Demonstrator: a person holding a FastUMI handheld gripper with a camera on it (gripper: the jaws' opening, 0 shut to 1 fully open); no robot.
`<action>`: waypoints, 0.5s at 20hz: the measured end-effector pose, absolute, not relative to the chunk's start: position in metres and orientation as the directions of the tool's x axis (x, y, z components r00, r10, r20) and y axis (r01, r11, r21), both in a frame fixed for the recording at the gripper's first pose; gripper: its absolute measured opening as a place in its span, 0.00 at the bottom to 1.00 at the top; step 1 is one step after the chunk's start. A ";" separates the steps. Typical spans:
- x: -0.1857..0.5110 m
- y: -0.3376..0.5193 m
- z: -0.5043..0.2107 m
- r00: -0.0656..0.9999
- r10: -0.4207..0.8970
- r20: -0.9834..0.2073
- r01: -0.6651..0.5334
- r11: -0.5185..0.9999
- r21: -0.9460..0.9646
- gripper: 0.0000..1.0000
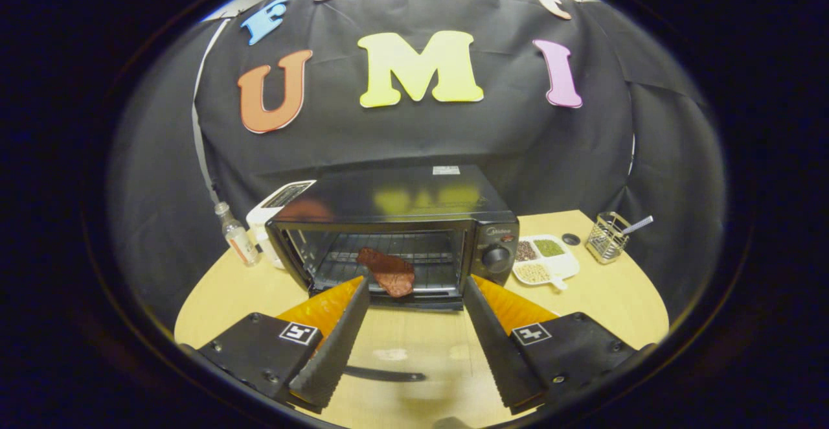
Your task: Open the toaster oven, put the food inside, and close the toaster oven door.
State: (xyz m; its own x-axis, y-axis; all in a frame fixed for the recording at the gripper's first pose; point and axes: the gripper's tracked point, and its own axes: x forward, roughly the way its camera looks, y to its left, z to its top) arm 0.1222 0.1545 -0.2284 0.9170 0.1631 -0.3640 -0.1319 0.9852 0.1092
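Toaster oven (395, 234): black countertop unit on the wooden table (602, 299), glossy top, control knob (496, 257) on its right-hand panel. The door is folded down flat toward the gripper, its glass pane (401, 351) lying between the fingers with the dark handle bar (382, 374) at the near edge. Judged rigid and hinged at the cavity's lower lip, light to swing; the handle bar is the likely hold for lifting it shut (the glass looks slick).

Food (388, 271): reddish-brown flat slab, resembling a cut of meat, lying on the wire rack (388, 264) inside the oven toward its front edge. Judged light and somewhat floppy.

Gripper (414, 299): fingers spread wide apart, holding nothing, tips just short of the oven's mouth.

Beside the oven: a white toaster (275, 205) and small bottle (236, 234) to its left; a divided dish (544, 259) and wire basket (605, 238) to its right.
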 end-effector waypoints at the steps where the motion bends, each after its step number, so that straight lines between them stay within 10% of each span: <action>1: 0.115 0.153 -0.231 0.915 0.169 -0.367 -0.142 0.985 0.101 0.95; 10: 0.058 0.146 -0.290 0.876 0.182 -0.446 -0.170 0.983 0.067 0.96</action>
State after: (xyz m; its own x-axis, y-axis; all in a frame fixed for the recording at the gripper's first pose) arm 0.0580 0.1463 -0.2898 0.8762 0.1820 -0.4463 -0.1702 0.9831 0.0666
